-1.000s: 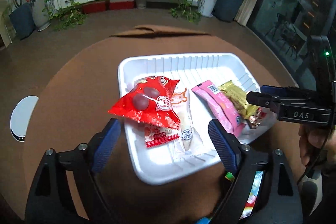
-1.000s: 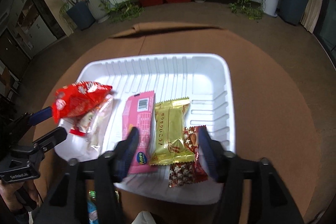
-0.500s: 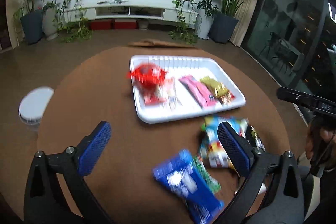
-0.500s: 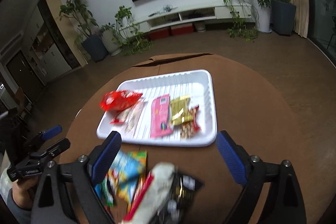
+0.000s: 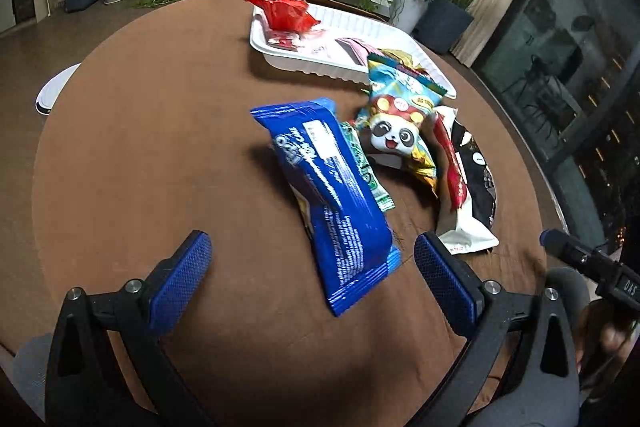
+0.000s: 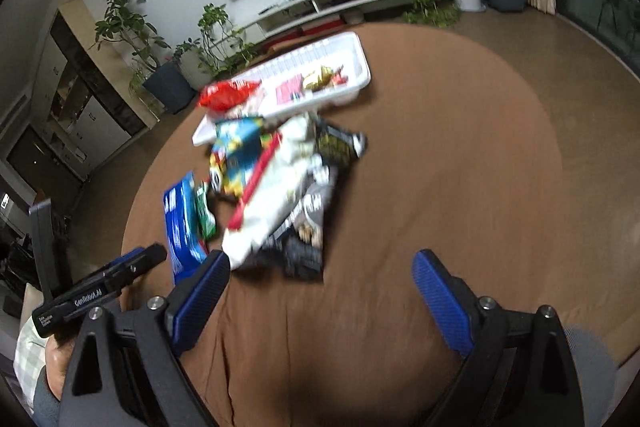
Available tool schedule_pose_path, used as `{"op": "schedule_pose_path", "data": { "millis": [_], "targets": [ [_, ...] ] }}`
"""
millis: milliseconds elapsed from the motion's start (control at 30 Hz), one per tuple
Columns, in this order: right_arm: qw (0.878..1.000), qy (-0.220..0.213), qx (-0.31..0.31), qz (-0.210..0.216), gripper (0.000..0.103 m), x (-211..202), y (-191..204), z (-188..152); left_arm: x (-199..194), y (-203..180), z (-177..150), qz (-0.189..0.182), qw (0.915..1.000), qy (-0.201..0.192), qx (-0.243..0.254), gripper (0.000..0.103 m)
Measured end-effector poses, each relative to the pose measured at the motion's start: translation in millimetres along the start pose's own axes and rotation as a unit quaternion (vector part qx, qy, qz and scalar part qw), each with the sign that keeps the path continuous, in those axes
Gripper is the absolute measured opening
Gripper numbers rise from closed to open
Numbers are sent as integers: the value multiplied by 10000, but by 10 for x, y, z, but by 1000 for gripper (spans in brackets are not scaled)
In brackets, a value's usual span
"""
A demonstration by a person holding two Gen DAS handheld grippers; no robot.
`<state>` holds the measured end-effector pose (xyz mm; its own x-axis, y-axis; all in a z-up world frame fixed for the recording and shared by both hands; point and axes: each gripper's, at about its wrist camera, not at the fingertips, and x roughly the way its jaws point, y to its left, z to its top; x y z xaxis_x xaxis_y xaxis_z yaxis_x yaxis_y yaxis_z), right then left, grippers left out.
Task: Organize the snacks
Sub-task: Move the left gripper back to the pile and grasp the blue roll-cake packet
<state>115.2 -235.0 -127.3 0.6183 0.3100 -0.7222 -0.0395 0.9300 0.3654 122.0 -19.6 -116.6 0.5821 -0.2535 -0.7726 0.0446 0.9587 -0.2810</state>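
Left gripper [image 5: 308, 267] spread wide and empty, low in the frame, its blue pads [image 5: 182, 279] either side of the near end of the blue pack [image 5: 332, 203] without touching it. Right gripper [image 6: 320, 291] likewise wide and empty, bottom of its blurred view, the snack pile [image 6: 276, 179] lying just above and left of its gap.

Blue pack at frame centre on the brown table [image 5: 140, 147], running diagonally from upper left to lower right, well short of the white tray [image 5: 320, 65] at upper centre. Overlapping a thin green pack [image 5: 366, 167] on its right edge; panda bag [image 5: 396, 119] and a white-and-black bag [image 5: 468, 203] heaped further right. Red bag [image 5: 284, 11] propped at the tray's left end, pink and gold bars beside it.

Likely light, crinkly film with air inside — slick, prone to sliding under a fingertip, contents probably crumbly. Best pinched across the short width near the middle of its length, not by the flat crimped end, which would flop. Gentle squeeze only — enough to dent the wrapper, not crush what sits inside. Green pack may drag along if caught underneath.
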Motion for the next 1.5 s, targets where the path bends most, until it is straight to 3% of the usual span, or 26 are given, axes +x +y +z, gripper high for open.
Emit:
{"op": "schedule_pose_path", "data": {
  "millis": [433, 567, 667, 1033, 1333, 1500],
  "targets": [
    [9998, -72, 117, -126, 92, -1, -3, 75, 186, -43, 262, 444, 9988, 149, -125, 101],
    [9998, -101, 142, -132, 92, -15, -24, 136, 389, -46, 387, 446, 9982, 389, -75, 85],
    [9998, -51, 110, -154, 92, 16, -21, 173, 459, -42, 413, 469, 9980, 433, -15, 79],
    [9978, 305, -324, -499, 91, 325, 121, 375, 467, 248, 541, 621, 9966, 547, -32, 79],
    [9929, 541, -659, -828, 88, 599, 261, 428, 471, 189, 451, 867, 9926, 714, 455, 79],
    [9893, 698, -736, -1047, 81, 715, 212, 470, 514, 162, 454, 922, 9896, 791, 767, 79]
  ]
}}
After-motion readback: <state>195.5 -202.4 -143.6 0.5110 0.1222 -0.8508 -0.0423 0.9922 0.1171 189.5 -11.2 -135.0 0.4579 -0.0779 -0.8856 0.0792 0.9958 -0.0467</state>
